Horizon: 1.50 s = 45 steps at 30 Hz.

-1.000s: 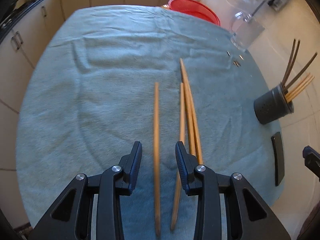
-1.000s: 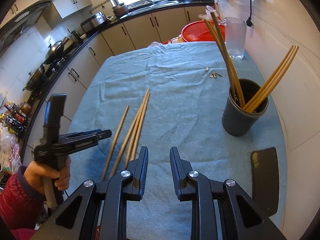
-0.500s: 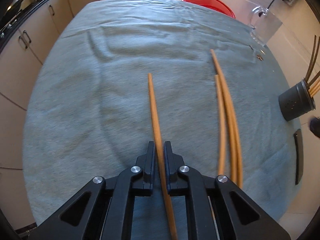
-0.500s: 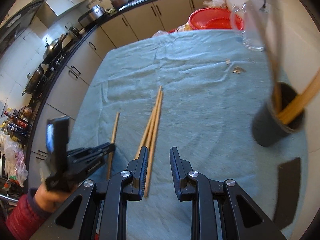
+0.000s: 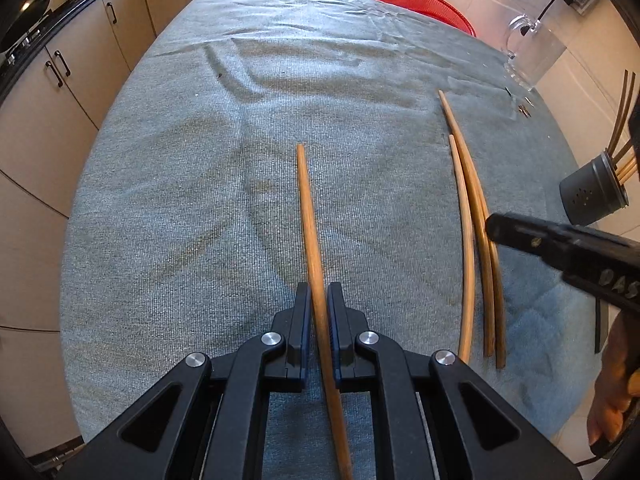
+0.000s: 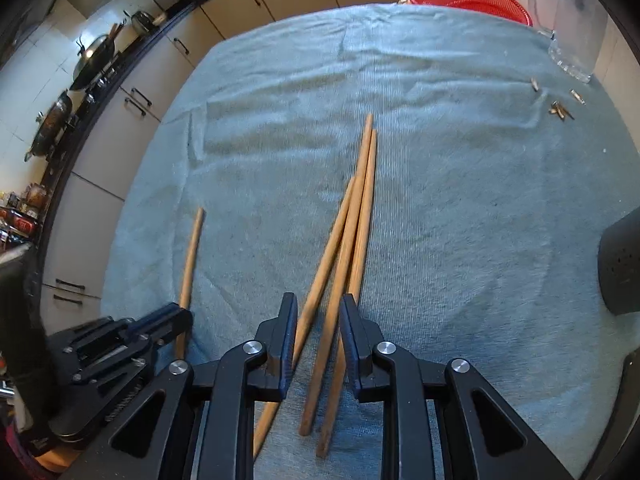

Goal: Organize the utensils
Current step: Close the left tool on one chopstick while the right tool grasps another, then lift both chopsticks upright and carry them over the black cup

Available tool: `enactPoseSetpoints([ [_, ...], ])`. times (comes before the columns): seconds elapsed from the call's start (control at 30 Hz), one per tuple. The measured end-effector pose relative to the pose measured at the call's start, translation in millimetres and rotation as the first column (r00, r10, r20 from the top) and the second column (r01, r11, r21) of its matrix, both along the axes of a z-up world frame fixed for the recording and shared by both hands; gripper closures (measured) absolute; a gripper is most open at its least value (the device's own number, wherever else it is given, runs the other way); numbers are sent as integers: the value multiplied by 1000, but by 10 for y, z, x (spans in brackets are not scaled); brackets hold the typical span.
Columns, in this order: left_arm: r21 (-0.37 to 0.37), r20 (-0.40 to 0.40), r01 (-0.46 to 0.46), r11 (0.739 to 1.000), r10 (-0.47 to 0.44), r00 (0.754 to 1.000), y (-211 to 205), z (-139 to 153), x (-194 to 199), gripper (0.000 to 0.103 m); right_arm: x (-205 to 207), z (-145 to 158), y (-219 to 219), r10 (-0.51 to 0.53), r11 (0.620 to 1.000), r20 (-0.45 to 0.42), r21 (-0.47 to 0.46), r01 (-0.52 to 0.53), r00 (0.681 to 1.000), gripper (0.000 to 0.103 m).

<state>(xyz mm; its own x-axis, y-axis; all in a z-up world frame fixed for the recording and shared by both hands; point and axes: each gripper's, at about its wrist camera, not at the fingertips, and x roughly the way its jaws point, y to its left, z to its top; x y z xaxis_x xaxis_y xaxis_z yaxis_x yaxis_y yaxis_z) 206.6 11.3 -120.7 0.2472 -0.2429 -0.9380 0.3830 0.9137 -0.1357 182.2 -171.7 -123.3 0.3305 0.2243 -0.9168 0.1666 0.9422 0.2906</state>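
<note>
Since a second ago the left gripper (image 5: 319, 322) has clamped onto a single chopstick (image 5: 310, 224); the right gripper (image 6: 319, 332), jaws just closing but still apart, now straddles the three-chopstick bundle (image 6: 352, 232). All lie on the blue cloth (image 5: 180, 200), long axes running near to far. The holder (image 6: 622, 268) is cut off at right.

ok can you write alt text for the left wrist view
The left hand-held gripper is shut on a single wooden chopstick lying on a blue-grey cloth. Three more chopsticks lie together to its right, where the right hand-held gripper reaches in from the edge, with a dark holder of chopsticks beyond.
</note>
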Motion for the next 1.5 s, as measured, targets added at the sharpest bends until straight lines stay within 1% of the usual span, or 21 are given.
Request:
enactPoseSetpoints([
  [0.03, -2, -1, 0, 1000, 0, 1000, 4, -1, 1, 94, -9, -34, 2, -1, 1000, -12, 8, 1, 1000, 86],
  [0.07, -4, -2, -1, 1000, 1, 1000, 8, 0, -3, 94, -29, -44, -5, 0, 1000, -9, 16, 1, 1000, 91],
  [0.1, -4, -2, -2, 1000, 2, 1000, 4, -2, -5, 94, -43, -40, -12, 4, 1000, -10, 3, -4, 1000, 95],
  [0.13, -4, -3, -1, 1000, 1, 1000, 2, -2, -3, 94, -59, -28, -23, 6, 1000, -12, -18, -6, 1000, 97],
  [0.17, -4, -3, -2, 1000, 2, 1000, -1, -4, -2, 94, -71, -40, -41, 3, 999, -25, -37, -4, 1000, 97],
  [0.2, -6, -4, -4, 1000, 3, 1000, -1, -3, 0, 94, -93, -77, -97, -6, 999, -46, -37, 5, 999, 97],
  [0.23, -7, -4, -5, 1000, 5, 1000, -7, -6, 1, 94, -127, -91, -166, -18, 1000, -50, -14, 17, 999, 96],
  [0.27, -8, -5, -5, 1000, 5, 1000, -6, -4, 3, 94, -150, -82, -209, -23, 999, -56, -26, 22, 998, 96],
  [0.33, -8, -4, -3, 1000, 3, 1000, -10, -9, 3, 94, -199, -46, -296, -37, 994, -60, -102, 30, 998, 96],
  [0.4, -5, -1, -4, 1000, 4, 1000, -10, -8, -1, 94, -221, -17, -393, -66, 990, -65, -131, 57, 996, 96],
  [0.43, -3, 0, -3, 1000, 3, 1000, -13, -7, 0, 94, -216, 5, -433, -75, 990, -59, -126, 67, 995, 96],
  [0.57, -1, 1, -2, 1000, 2, 1000, -13, -1, 2, 94, -121, 147, -516, -101, 994, 11, -42, 102, 995, 96],
  [0.63, 1, 2, -3, 1000, 3, 1000, -13, -1, 8, 94, -9, 185, -557, -118, 993, 26, 28, 117, 993, 96],
  [0.7, 0, 3, -1, 1000, 1, 1000, -20, -1, 14, 94, 136, 194, -549, -135, 988, 24, 80, 133, 991, 96],
  [0.77, 0, 3, 3, 1000, -3, 1000, -29, -4, 27, 94, 306, 204, -513, -135, 986, 28, 105, 132, 990, 96],
  [0.93, 2, 11, 12, 1000, -12, 1000, -52, -13, 66, 94, 712, 83, -505, -174, 977, -14, 120, 175, 985, 96],
  [1.03, -5, 9, 18, 1000, -18, 1000, -46, -14, 73, 94, 918, -36, -536, -194, 975, -53, 103, 199, 980, 96],
  [1.2, -11, -4, 16, 1000, -16, 1000, -41, -16, 99, 94, 1143, -133, -475, -178, 983, -94, 32, 182, 980, 96],
  [1.27, -13, -12, 11, 1000, -11, 1000, -40, -15, 122, 94, 1200, -125, -428, -169, 986, -90, -5, 170, 981, 96],
  [1.4, -20, -25, -3, 1000, 2, 1000, -68, -16, 211, 94, 1222, -128, -360, -149, 988, -93, -47, 145, 984, 96],
  [1.5, -14, -7, 12, 1000, -12, 1000, -114, -17, 272, 96, 1162, -71, -375, -155, 988, -66, -19, 154, 986, 97],
])
